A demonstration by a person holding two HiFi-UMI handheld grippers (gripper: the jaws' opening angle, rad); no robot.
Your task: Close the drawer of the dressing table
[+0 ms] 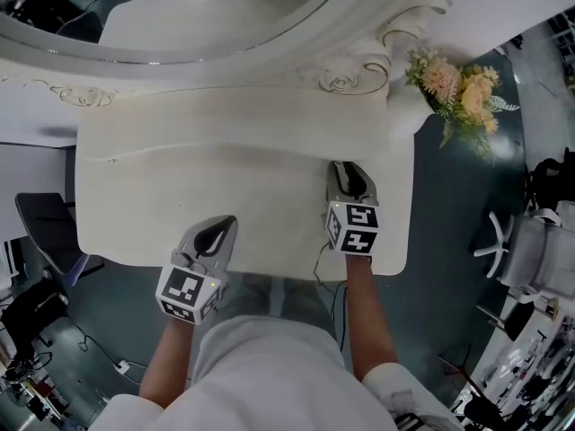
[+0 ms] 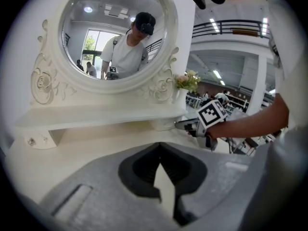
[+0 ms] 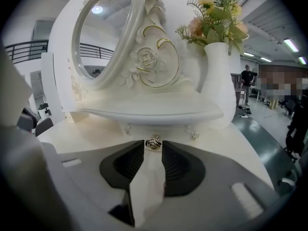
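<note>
Drawer knob (image 3: 153,142) at tips of right gripper (image 3: 153,151) jaws, apart; left gripper (image 2: 160,149) jaws together

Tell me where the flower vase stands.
In the head view the flower vase stands at the dressing table's far right corner, right of the mirror's scrolled base and beyond the right gripper.

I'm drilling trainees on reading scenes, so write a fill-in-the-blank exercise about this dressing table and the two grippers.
1. The flowers stand in a white ____ at the right end of the table.
2. The small metal knob sits at the jaw tips of the ____ gripper.
3. The left gripper has its jaws ____, with nothing between them.
Missing words: vase; right; shut.
</note>
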